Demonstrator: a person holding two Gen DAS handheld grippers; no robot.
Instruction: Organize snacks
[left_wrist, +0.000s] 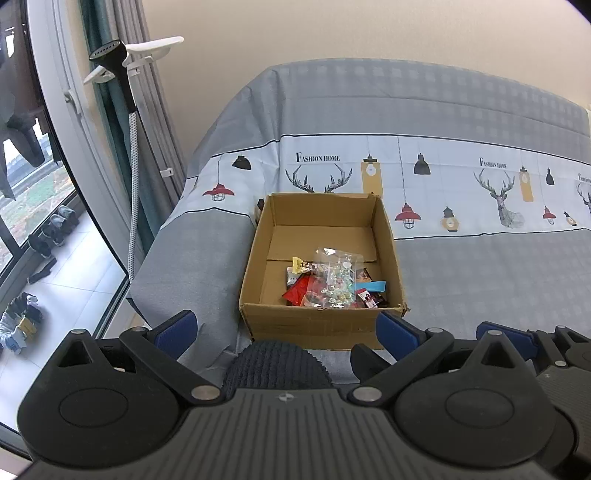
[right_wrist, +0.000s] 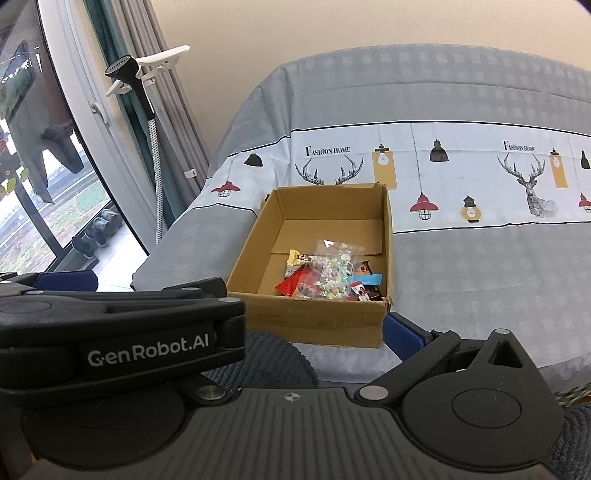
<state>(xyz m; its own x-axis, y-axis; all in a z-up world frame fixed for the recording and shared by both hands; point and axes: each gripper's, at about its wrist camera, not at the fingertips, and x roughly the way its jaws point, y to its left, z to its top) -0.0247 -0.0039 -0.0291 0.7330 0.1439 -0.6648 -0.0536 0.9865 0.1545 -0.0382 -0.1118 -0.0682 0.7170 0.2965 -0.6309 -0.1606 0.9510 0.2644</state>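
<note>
Cardboard box (left_wrist: 323, 266) open-topped, sitting on bed (left_wrist: 461, 266) covered with grey sheet printed with deer and lamps. Snacks (left_wrist: 334, 282) piled inside box, toward its near right corner: clear bag of pale candies (left_wrist: 338, 277) on top, red packet (left_wrist: 299, 293) beneath at left, small yellow packet (left_wrist: 298, 264) behind that, blue-edged wrapper (left_wrist: 373, 286) at right. Far half of box floor bare.

Left gripper (left_wrist: 286, 328) below near wall of box, blue fingers (left_wrist: 177, 330) spread wide, nothing between them. Right gripper (right_wrist: 236, 306) also short of box; one finger (right_wrist: 400, 330) just beside near right corner of box, other side hidden behind left gripper body, so spread cannot be told.

Left of box: garment steamer (left_wrist: 110, 55) on stand, curtain (left_wrist: 155, 110), window with shoes (left_wrist: 55, 229) on floor beyond.
</note>
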